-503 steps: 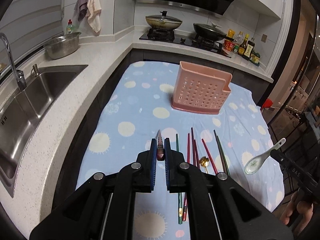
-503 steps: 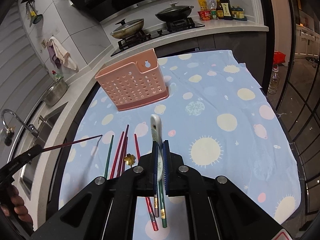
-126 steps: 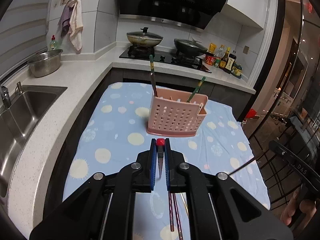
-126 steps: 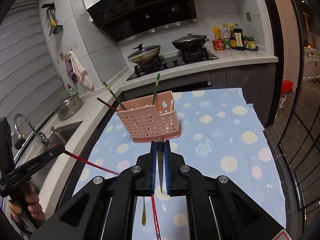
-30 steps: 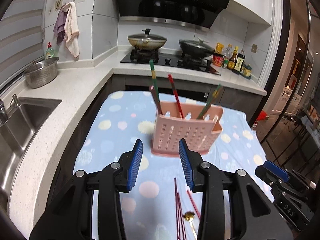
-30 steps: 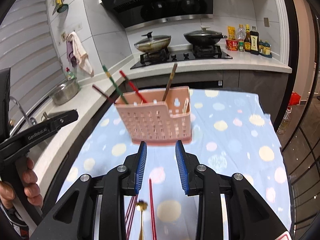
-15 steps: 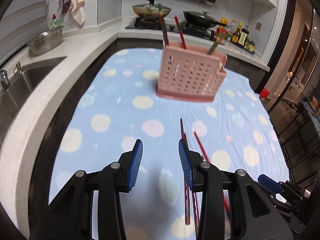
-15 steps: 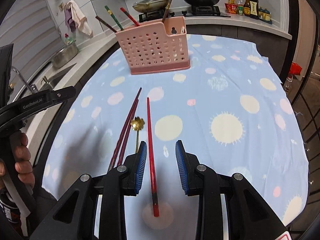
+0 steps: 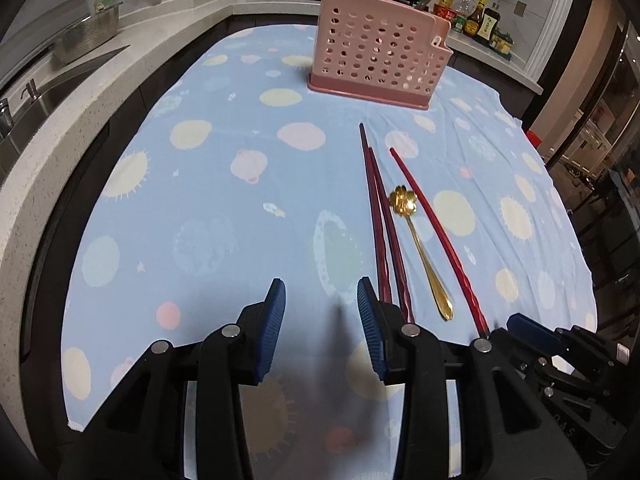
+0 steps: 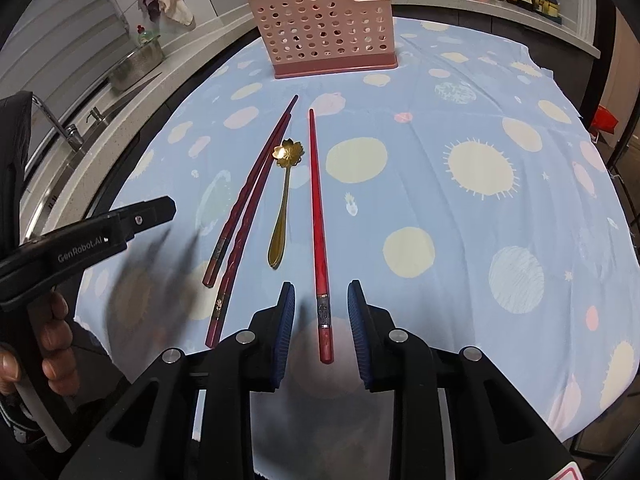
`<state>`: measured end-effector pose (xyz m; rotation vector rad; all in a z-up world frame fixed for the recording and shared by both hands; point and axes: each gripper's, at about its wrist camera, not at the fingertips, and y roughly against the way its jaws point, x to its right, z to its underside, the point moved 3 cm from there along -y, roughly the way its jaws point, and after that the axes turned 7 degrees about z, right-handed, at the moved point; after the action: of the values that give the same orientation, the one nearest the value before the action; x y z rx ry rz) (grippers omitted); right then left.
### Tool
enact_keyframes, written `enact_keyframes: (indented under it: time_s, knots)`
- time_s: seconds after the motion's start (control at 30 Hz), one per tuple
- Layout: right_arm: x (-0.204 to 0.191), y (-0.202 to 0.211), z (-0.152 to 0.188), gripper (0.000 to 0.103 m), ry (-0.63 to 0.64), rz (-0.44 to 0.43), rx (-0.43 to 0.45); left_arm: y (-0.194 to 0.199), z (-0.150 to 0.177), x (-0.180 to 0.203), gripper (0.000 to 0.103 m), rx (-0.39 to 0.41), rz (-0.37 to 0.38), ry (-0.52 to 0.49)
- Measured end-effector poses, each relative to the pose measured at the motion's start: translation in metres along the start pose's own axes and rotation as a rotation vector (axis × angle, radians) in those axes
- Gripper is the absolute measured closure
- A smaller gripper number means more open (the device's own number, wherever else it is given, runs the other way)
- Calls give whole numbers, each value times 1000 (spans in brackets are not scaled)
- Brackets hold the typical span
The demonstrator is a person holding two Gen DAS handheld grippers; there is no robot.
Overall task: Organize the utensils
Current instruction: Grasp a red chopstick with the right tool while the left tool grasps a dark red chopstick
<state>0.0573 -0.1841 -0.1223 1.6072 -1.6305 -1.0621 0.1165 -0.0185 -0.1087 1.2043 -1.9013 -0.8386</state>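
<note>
A pink perforated utensil basket [image 9: 376, 60] [image 10: 328, 28] stands at the far end of the blue dotted cloth, with several chopsticks standing in it. On the cloth lie two dark red chopsticks [image 9: 380, 220] [image 10: 244, 208], a gold flower-bowl spoon [image 9: 420, 240] [image 10: 284, 196] and one bright red chopstick [image 9: 436, 236] [image 10: 318, 220]. My left gripper [image 9: 321, 296] is open and empty, just left of the dark red pair's near ends. My right gripper [image 10: 321, 304] is open, its fingers either side of the bright red chopstick's near end, low over the cloth.
The cloth [image 9: 224, 208] covers a table beside a grey counter with a sink [image 9: 36, 96] and a steel bowl [image 9: 88, 36]. A stove with pans and sauce bottles [image 9: 480, 24] is at the back. The left gripper shows in the right wrist view [image 10: 100, 232].
Both grippers have come down and back toward the near ends of the utensils on the cloth. The right one now straddles the bright red chopstick. Both stay open.
</note>
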Motion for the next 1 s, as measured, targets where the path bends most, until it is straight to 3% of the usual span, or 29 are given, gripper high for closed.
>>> enact_keyframes:
  time_s: [0.27, 0.4, 1.0]
  knots:
    - [-1, -11, 5, 84, 6, -2, -40, -4, 15, 5, 68, -37, 14, -12]
    - [2, -14, 6, 95, -3, 4, -52, -8, 20, 9, 68, -49, 26, -23]
    - [13, -13, 7, 96, -54, 12, -46, -27, 17, 24, 70, -74, 66, -51]
